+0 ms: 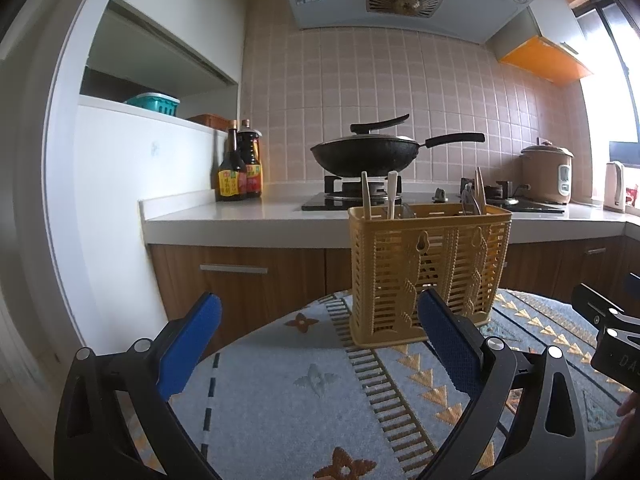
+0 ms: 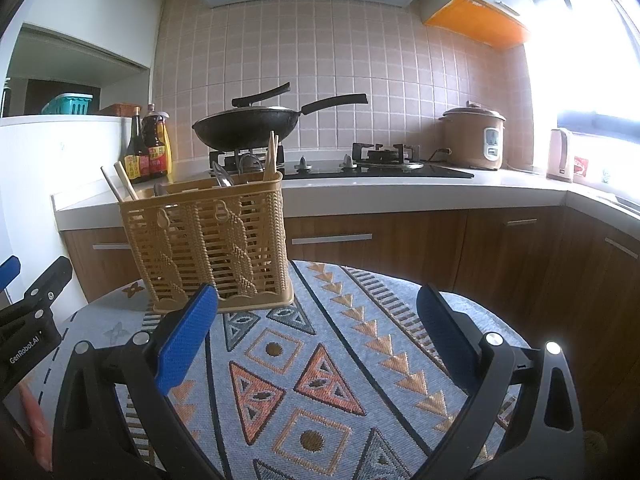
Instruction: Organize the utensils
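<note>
A yellow plastic utensil basket [image 1: 430, 272] stands upright at the far edge of a round table with a patterned blue cloth [image 1: 280, 392]; it also shows in the right wrist view [image 2: 208, 244]. Chopsticks [image 1: 378, 194] and metal utensils [image 1: 468, 200] stick up out of it. My left gripper [image 1: 320, 312] is open and empty, just in front and left of the basket. My right gripper [image 2: 318, 300] is open and empty, in front and right of the basket. The right gripper's body shows at the right edge of the left view [image 1: 608, 328].
Behind the table runs a white kitchen counter [image 1: 240, 216] with wooden cabinets [image 1: 240, 280], a gas hob with a black wok [image 1: 364, 152], sauce bottles [image 1: 240, 168], a rice cooker [image 2: 474, 136] and a kettle [image 2: 560, 156]. The patterned cloth [image 2: 320, 380] covers the table.
</note>
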